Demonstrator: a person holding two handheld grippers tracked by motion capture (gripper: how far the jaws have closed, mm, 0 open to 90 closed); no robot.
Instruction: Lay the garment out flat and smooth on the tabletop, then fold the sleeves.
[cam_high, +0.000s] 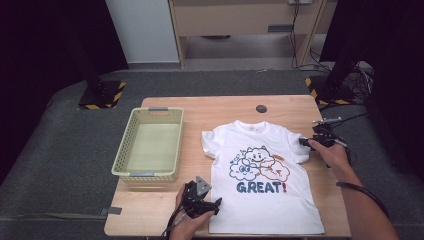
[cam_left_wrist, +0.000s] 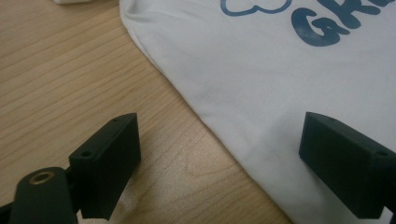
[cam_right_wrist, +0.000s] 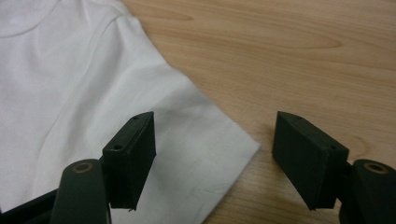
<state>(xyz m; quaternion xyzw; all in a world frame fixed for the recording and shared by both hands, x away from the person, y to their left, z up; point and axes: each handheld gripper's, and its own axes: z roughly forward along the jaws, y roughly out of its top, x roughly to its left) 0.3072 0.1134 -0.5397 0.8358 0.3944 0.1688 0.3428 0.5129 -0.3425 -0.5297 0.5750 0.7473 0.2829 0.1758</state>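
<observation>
A white T-shirt (cam_high: 262, 175) with cartoon clouds and the word GREAT lies flat, front up, on the wooden table (cam_high: 215, 107). My left gripper (cam_high: 216, 204) rests at the shirt's lower left hem, open; in the left gripper view the hem edge of the T-shirt (cam_left_wrist: 261, 88) runs between its spread jaws. My right gripper (cam_high: 304, 141) sits at the shirt's right sleeve, open; the sleeve corner (cam_right_wrist: 210, 140) lies between its jaws in the right gripper view, with neither pad pressing on it.
A pale green plastic basket (cam_high: 150, 145) stands empty on the table's left side. A small dark round disc (cam_high: 261, 108) lies near the far edge. Bare wood shows right of the sleeve (cam_right_wrist: 299, 60).
</observation>
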